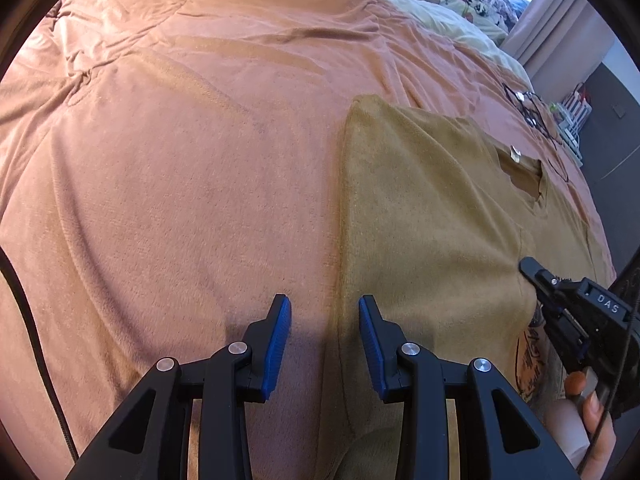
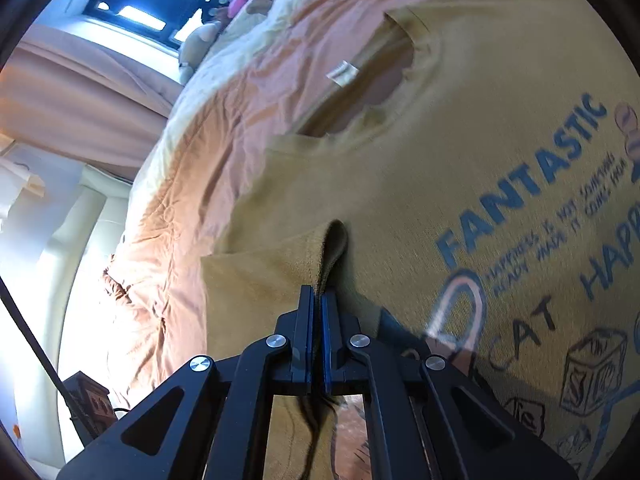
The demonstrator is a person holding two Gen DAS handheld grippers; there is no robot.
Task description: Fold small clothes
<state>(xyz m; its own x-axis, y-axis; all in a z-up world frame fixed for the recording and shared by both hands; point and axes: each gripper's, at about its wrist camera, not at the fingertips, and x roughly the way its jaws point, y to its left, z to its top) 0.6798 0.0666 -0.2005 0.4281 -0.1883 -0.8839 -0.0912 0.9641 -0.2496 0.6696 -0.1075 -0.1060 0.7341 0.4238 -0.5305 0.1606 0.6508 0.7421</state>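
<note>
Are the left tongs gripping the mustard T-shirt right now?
No, the left tongs stand open above the T-shirt's folded edge, with nothing between the blue pads.

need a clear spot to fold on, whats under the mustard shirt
The mustard shirt lies on an orange blanket, which shows around it and through the neck opening. Whatever lies beneath the shirt's body is covered. The right gripper pinches a fold of it.

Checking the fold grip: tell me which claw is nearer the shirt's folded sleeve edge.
Right. The right claw is shut on the mustard T-shirt at that fold; the left claw hangs open over the shirt's side edge.
</note>
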